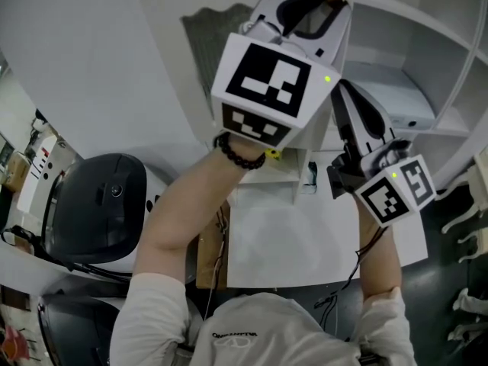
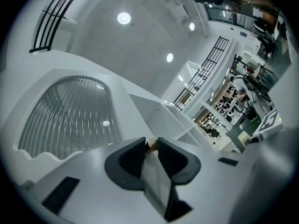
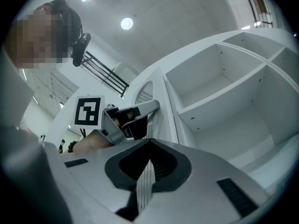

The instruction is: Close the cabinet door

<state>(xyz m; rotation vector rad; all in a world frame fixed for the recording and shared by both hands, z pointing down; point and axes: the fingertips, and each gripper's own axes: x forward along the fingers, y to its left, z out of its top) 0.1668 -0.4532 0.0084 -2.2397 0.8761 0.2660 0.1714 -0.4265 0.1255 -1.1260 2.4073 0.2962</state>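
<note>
A white cabinet [image 1: 427, 75] fills the far right of the scene, its bare shelves and compartments open to view. Its door [image 1: 194, 29], white-framed with a ribbed glass panel and a wavy lower edge, stands swung out to the left of those shelves, not shut against them. In the right gripper view the door's edge runs up just left of the nearest compartment. Below, near the person, lies a white table [image 1: 305, 242], and to its left sits a dark rounded machine [image 1: 99, 197].

The left gripper [image 1: 329, 0] is raised toward the far edge of the door, its marker cube facing the head camera. In its own view the jaws stand narrow, their tips pinching a small tan knob [image 2: 152, 143] on the door. The panel lies to the left and the shelves to the right.

The right gripper [image 1: 341, 90] hangs just right of the left one, apart from the door. Its jaws meet at the tips with nothing between them. A bead bracelet [image 1: 240, 155] circles the left wrist.
</note>
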